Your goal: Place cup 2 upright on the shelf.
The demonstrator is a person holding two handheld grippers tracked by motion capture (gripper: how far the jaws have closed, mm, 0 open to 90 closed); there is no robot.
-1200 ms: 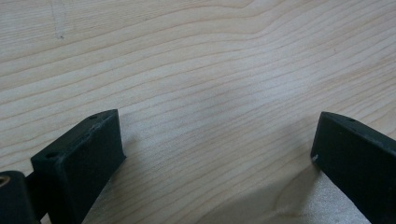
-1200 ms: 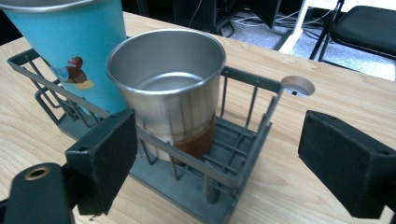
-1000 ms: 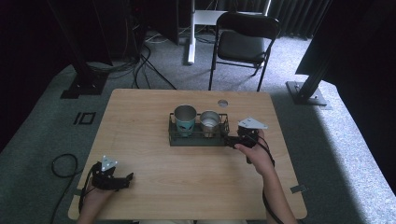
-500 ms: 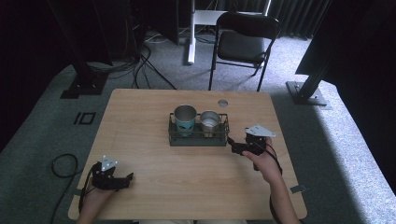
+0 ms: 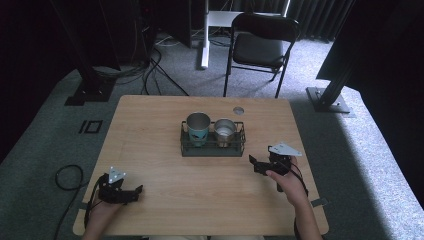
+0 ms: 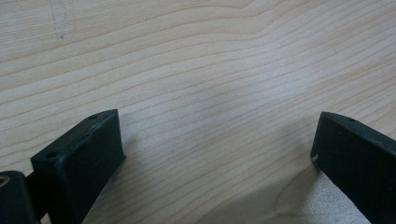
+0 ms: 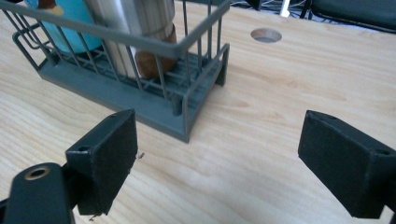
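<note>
Right tongs [image 5: 256, 163] spread wide, gripping nothing, low over the counter [image 5: 165, 125] just off the rack's [image 5: 212, 149] near right corner; clear of it, not touching. In the right gripper view, rack [image 7: 140, 100] up and left of the gap between the jaws, its corner post nearest the left jaw, bare wood between the jaws.

Rack at counter centre, holding two cups upright, side by side: teal cup [image 5: 198, 127] at left, steel cup [image 5: 224, 131] at right. Steel cup [image 7: 135, 28] the one nearer the right tongs, behind the rack's wire end wall, which stands between tongs and cup.

Left tongs [image 5: 134, 192] spread, gripping nothing, at the near left corner of the counter, well apart from the rack. In the left gripper view, bare wood grain [image 6: 210, 93] between the jaws.

Round hole [image 5: 238, 110] in the counter beyond the rack, to its right. Folding chair [image 5: 261, 42] on the floor past the far edge; cables [image 5: 150, 65] on the carpet at far left.
</note>
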